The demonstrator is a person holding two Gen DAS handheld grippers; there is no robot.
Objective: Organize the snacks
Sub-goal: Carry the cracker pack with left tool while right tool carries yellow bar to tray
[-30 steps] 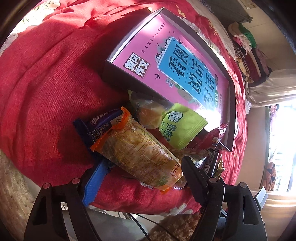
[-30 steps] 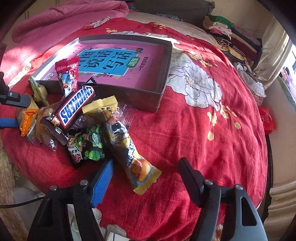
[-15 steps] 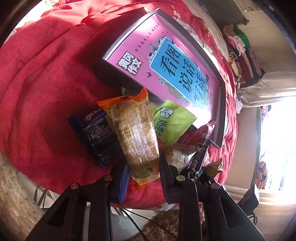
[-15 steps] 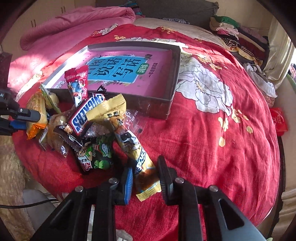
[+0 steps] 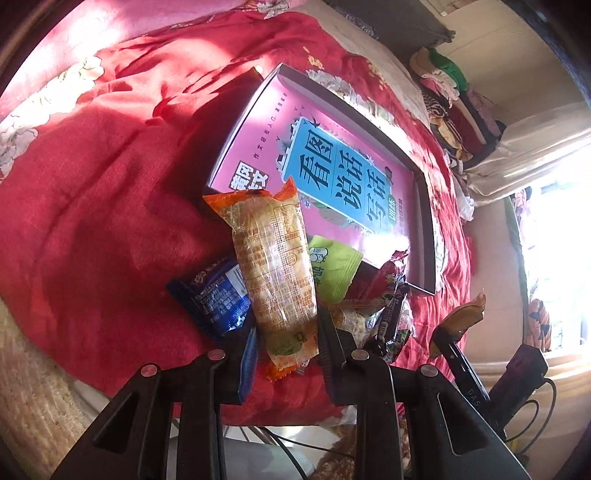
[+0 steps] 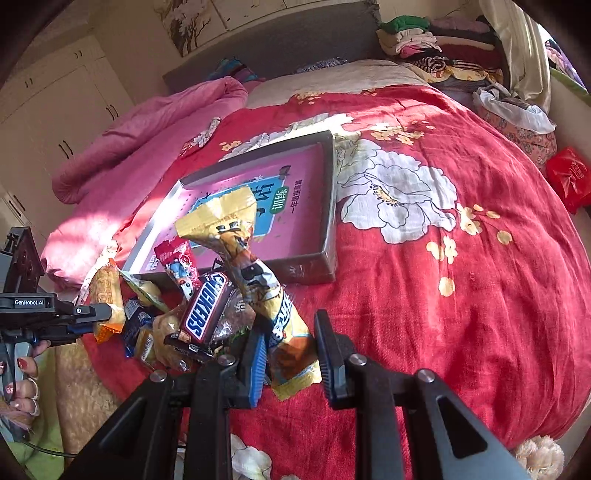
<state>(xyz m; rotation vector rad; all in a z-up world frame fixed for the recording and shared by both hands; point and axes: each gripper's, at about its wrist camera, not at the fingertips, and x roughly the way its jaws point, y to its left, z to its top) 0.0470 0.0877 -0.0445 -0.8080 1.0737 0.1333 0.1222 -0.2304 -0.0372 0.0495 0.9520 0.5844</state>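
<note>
Left gripper (image 5: pixel 286 339) clamps orange-ended cracker pack (image 5: pixel 273 266) | right gripper (image 6: pixel 290 354) clamps yellow wrapper (image 6: pixel 258 280)

I am in a bedroom at home. Under me lies a bed (image 6: pixel 461 280) with a red flowered cover, and a pink quilt (image 6: pixel 147 125) is bunched along its far side against a dark padded headboard (image 6: pixel 280 40). Folded clothes (image 6: pixel 424 40) are stacked in the corner by a pale curtain (image 6: pixel 517 48). White wardrobe doors (image 6: pixel 55 110) line one wall, and a flower picture (image 6: pixel 184 22) hangs above the headboard.
</note>
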